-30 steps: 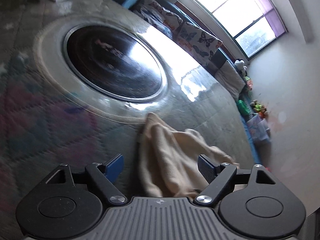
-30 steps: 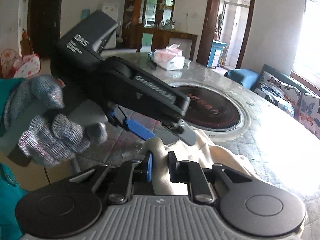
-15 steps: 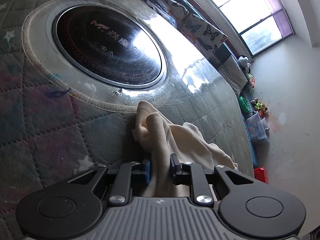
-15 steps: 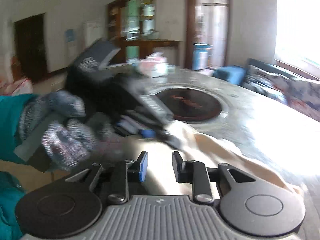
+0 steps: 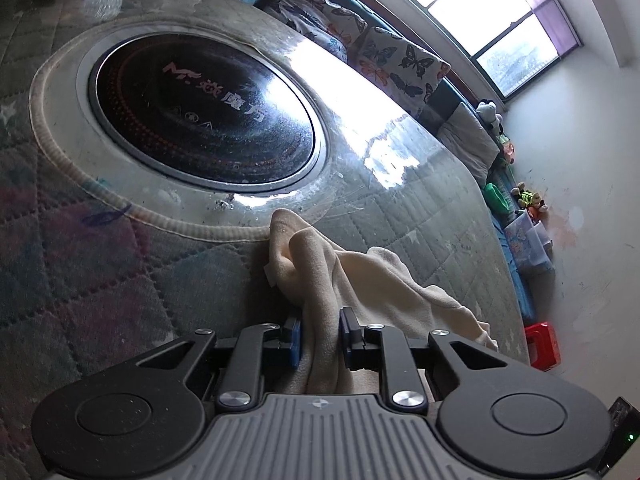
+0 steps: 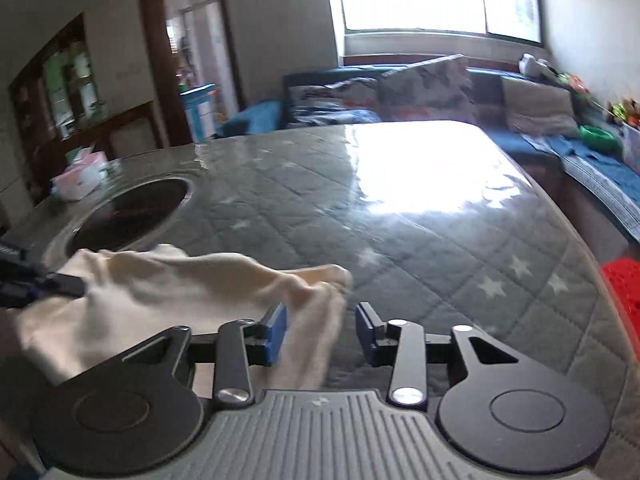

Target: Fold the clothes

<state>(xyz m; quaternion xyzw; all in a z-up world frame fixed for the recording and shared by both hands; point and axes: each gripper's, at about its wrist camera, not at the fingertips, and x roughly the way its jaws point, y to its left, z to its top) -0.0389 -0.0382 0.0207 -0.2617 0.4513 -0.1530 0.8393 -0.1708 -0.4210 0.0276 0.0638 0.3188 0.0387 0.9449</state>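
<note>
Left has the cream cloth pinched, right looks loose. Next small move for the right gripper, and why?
Probably close the right gripper on the cloth's near end. The left gripper is shut on a bunched fold of the cream cloth. The right jaws have just been opening; that end lies between them against one pad only, so it is not held. Both ends must be gripped to spread it.

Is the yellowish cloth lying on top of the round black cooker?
No, the cloth lies on the quilted table cover, beside the round black cooker.

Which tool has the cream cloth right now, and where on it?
The left tool pinches a bunched fold of the cream cloth. The right tool has just opened, gripping nothing.
</note>
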